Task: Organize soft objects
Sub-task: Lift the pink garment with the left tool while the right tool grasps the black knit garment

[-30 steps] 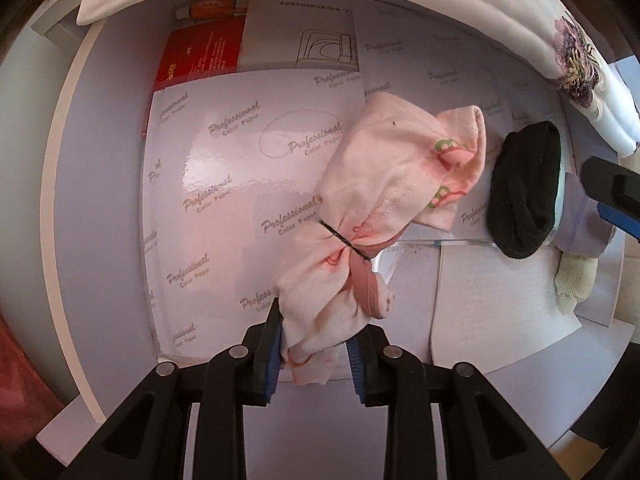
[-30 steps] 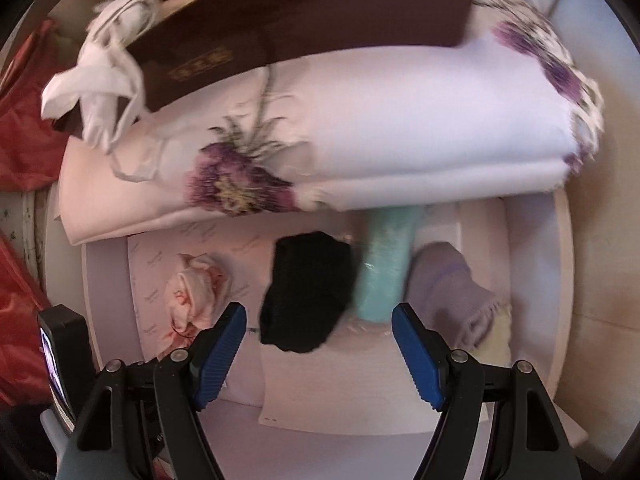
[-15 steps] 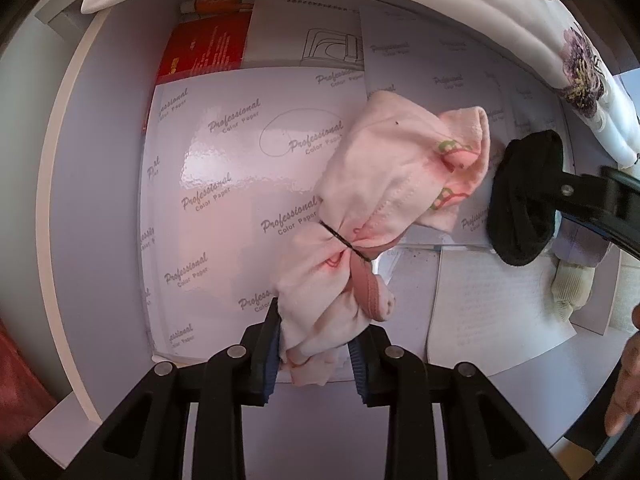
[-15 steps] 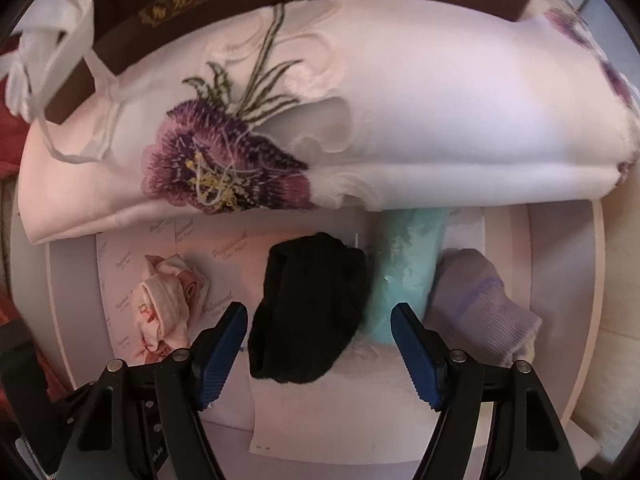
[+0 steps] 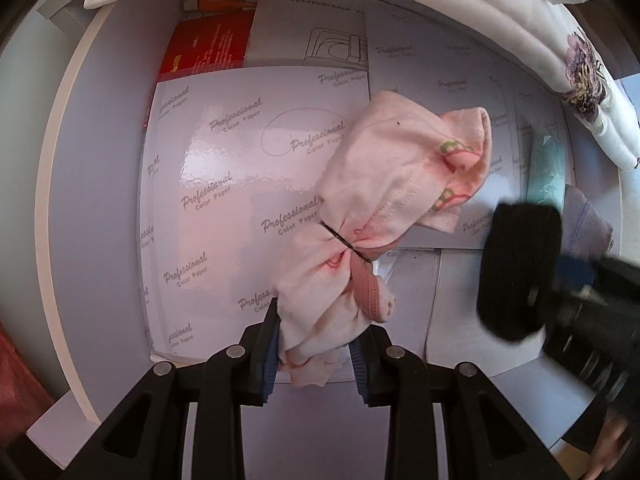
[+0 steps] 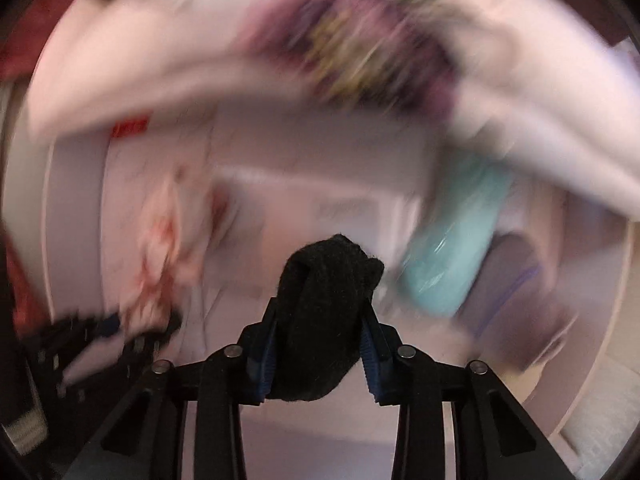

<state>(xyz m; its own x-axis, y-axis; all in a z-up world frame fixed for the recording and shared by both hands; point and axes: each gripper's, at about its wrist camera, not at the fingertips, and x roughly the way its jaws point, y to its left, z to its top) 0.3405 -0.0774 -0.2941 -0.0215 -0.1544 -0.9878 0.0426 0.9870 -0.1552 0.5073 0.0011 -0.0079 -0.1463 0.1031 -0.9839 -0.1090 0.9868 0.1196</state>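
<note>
Left wrist view: your left gripper [image 5: 314,354] is clamped on the bottom end of a soft pink cloth bundle [image 5: 384,216]. The bundle is crumpled and lumpy, with neat stitched seams, a thin black band [image 5: 348,245] pinching its middle and a dusty-pink ribbed edge [image 5: 370,294]. It lies on shiny white paper sheets [image 5: 224,200] printed with grey words. A red booklet [image 5: 206,46] peeks out at the top. A thick folded white cloth [image 5: 460,4] with a purple stitched flower [image 5: 585,69] curves along the back.

In the right wrist view, your right gripper [image 6: 318,354] is closing its jaws, and the blue pads [image 6: 369,356] already squeeze a fuzzy black rolled sock [image 6: 324,312] from both sides. Everything behind is blurry. Beside the sock lies a smooth, shiny teal roll [image 6: 452,252], then a soft grey-purple cloth [image 6: 516,280] just past it.
</note>
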